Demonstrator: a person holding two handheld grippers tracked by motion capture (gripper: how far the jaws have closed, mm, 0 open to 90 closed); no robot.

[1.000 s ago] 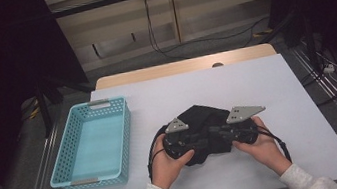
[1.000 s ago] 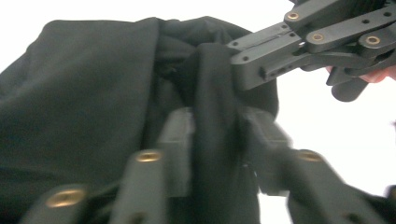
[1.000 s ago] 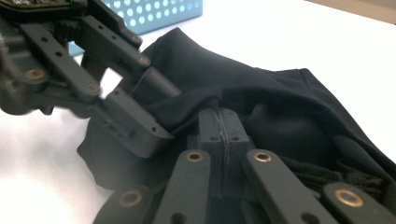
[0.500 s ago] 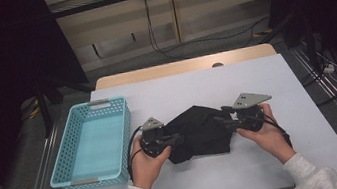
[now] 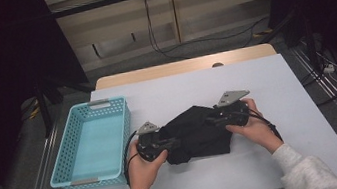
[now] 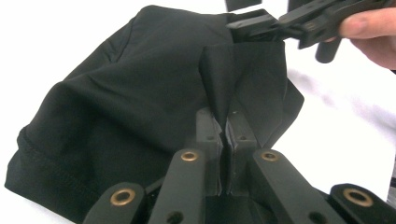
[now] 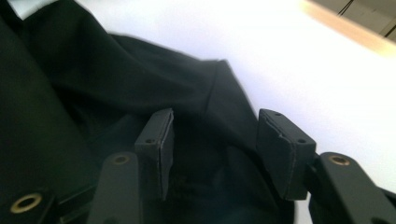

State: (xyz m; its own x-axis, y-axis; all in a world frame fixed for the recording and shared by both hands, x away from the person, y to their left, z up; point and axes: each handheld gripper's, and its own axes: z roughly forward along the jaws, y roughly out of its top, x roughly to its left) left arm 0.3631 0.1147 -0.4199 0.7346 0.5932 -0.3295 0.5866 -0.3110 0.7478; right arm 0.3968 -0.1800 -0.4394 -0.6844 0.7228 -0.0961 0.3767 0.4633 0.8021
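A black cloth (image 5: 197, 131) lies crumpled on the white table (image 5: 266, 85). My left gripper (image 5: 173, 143) is at its left front corner, shut on a raised fold of the cloth (image 6: 126, 93); the fold is pinched between the pads in the left gripper view (image 6: 225, 128). My right gripper (image 5: 212, 120) is over the cloth's right side. Its jaws have just been opening and stand apart (image 7: 217, 149). The cloth (image 7: 70, 93) lies below and between them, with neither pad pressing on it. The right gripper (image 6: 254, 25) also appears at the cloth's far edge.
A light blue plastic basket (image 5: 107, 102) stands at the table's left with nothing in it. The table's wooden far edge (image 5: 177, 67) lies behind. Cables trail from both grippers toward the person's forearms.
Both hands were close together at the cloth's front; the left moved left with the fold. The right moved right, its jaws opened, and it now points into the cloth's right side.
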